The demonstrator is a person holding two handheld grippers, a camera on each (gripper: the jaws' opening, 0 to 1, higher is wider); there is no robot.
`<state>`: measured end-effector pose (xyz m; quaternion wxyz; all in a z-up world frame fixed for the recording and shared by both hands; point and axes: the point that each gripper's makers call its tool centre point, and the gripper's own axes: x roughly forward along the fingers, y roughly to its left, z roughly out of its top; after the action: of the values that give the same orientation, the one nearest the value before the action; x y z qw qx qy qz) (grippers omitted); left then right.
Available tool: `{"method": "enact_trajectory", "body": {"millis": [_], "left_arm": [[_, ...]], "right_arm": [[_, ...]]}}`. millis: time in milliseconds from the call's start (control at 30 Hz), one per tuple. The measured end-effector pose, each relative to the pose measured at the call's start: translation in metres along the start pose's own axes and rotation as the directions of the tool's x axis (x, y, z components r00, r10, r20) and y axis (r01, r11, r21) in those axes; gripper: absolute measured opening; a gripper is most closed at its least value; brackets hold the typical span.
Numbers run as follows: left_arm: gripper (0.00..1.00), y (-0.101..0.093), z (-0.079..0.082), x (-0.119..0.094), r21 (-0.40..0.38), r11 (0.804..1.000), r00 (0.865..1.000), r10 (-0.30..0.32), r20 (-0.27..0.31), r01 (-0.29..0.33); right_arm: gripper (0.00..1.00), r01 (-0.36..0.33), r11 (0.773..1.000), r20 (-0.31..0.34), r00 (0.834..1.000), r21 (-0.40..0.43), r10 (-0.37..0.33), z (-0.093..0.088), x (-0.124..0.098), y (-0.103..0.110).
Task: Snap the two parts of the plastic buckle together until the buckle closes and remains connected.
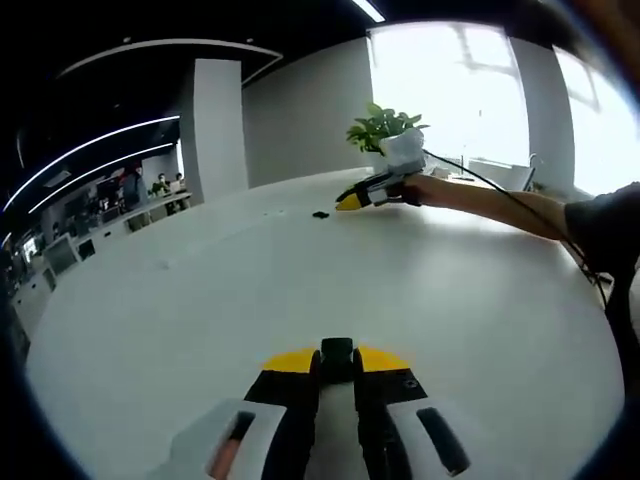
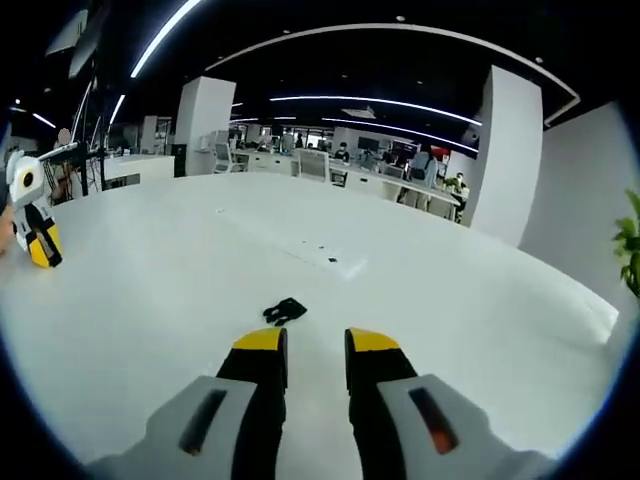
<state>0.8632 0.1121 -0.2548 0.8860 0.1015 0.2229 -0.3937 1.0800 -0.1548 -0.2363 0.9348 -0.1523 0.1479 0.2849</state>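
Note:
My left gripper (image 1: 337,368) is low over the white table (image 1: 200,310), shut on a small black buckle part (image 1: 337,354) that sticks up between its yellow tips. The other black buckle part (image 2: 285,311) lies loose on the table, just ahead and slightly left of my right gripper (image 2: 317,345), whose jaws stand open with nothing between them. In the left gripper view that loose part (image 1: 320,214) is a small dark speck far across the table, just left of the right gripper (image 1: 358,198), which a person's arm (image 1: 500,205) holds. In the right gripper view, the left gripper (image 2: 35,235) appears at the far left.
A potted plant (image 1: 385,130) stands at the table's far edge behind the right gripper. A few tiny dark specks (image 2: 325,255) lie further out on the table (image 2: 150,300). Office desks with seated people (image 2: 420,165) and white pillars (image 2: 510,150) lie beyond the table.

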Motion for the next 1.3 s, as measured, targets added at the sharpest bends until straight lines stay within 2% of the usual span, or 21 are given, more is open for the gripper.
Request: {"method": "enact_trajectory", "body": {"millis": [467,800,1000,1167,1267,1300], "left_arm": [[0.13,-0.003,0.001,0.001,0.005,1.0,1.0,-0.012,0.0,0.012],[0.13,-0.003,0.002,0.001,0.008,1.0,1.0,-0.014,0.001,0.014],[0.13,-0.003,0.002,0.001,0.007,1.0,1.0,-0.015,0.001,0.015],[0.13,-0.003,0.003,0.001,0.008,1.0,1.0,-0.014,0.001,0.014],[0.13,-0.004,0.003,0.001,0.009,1.0,1.0,-0.015,0.001,0.015],[0.13,-0.004,0.003,0.001,0.01,1.0,1.0,-0.015,0.001,0.015]], "right_arm": [[0.23,-0.006,1.0,-0.02,1.0,-0.01,0.005,0.0,0.016,-0.002],[0.23,-0.052,0.999,-0.021,0.998,-0.014,0.052,0.005,0.024,0.008],[0.23,-0.087,0.996,-0.02,0.996,-0.025,0.086,0.008,0.029,0.022],[0.23,-0.108,0.993,-0.021,0.994,-0.052,0.107,0.013,0.035,0.022],[0.22,-0.148,0.989,-0.019,0.989,-0.018,0.148,0.015,0.041,0.021],[0.21,-0.163,0.987,-0.019,0.987,-0.004,0.162,0.014,0.04,0.027]]}}
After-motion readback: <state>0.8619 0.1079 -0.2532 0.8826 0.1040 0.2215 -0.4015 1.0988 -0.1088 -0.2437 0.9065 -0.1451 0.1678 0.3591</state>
